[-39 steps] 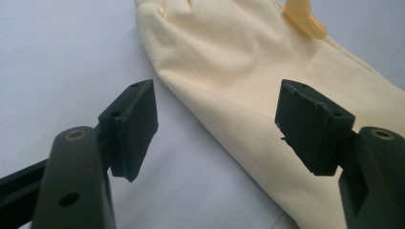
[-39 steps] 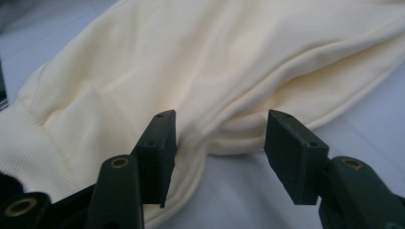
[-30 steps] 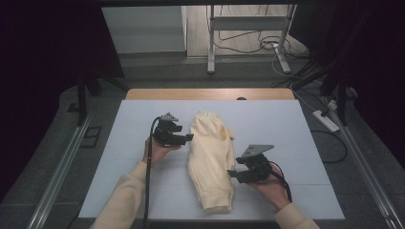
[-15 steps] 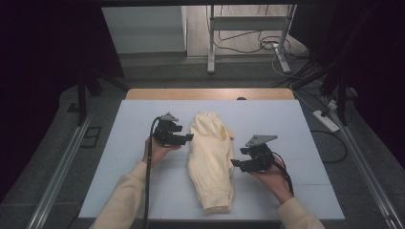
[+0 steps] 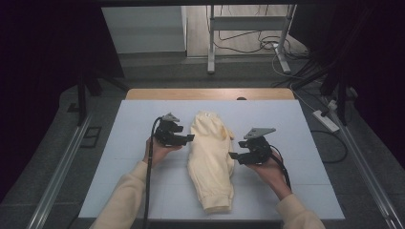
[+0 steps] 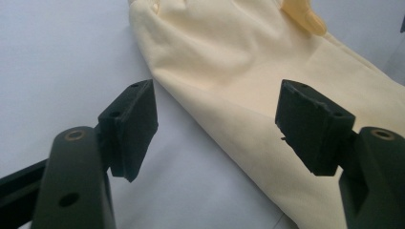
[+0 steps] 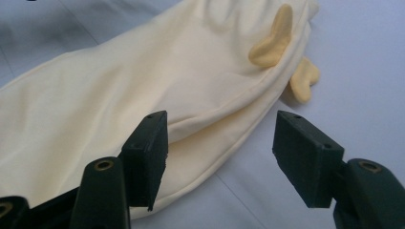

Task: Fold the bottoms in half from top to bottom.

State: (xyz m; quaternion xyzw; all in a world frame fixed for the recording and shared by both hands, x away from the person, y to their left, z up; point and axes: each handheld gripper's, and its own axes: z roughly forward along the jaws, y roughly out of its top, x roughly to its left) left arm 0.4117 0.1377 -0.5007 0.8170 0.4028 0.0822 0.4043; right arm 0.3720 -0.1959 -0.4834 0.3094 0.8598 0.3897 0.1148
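Garment [image 5: 211, 160], cream-coloured and folded into a long narrow bundle, lies flat on the pale blue table cover [image 5: 119, 157] between the two grippers. Its long axis runs from the near edge of the cover toward the far edge, leaning slightly to the left at the far end; the cuffed end points toward the person and the wider end points away. Left gripper [image 5: 187, 139] sits just beside the garment's left edge near the far end, jaws spread apart with nothing between the pads, which do not touch the cloth. In the left gripper view the garment [image 6: 248, 81] edge runs diagonally across the gap ahead of the fingers [image 6: 133, 126], with bare cover under and to the left of them. Right gripper [image 5: 232, 155] sits just beside the garment's right edge at mid-length, jaws likewise spread apart and empty. In the right gripper view the folded hem of the garment [image 7: 157, 90] passes just ahead of the left finger [image 7: 148, 155], and two small darker yellow tabs [image 7: 274, 40] lie beyond the right finger, at the cloth's edge. Open cover extends outward from each gripper to the side edges, and a band of bare cover lies beyond the garment's far end up to the wooden table edge [image 5: 210, 93].
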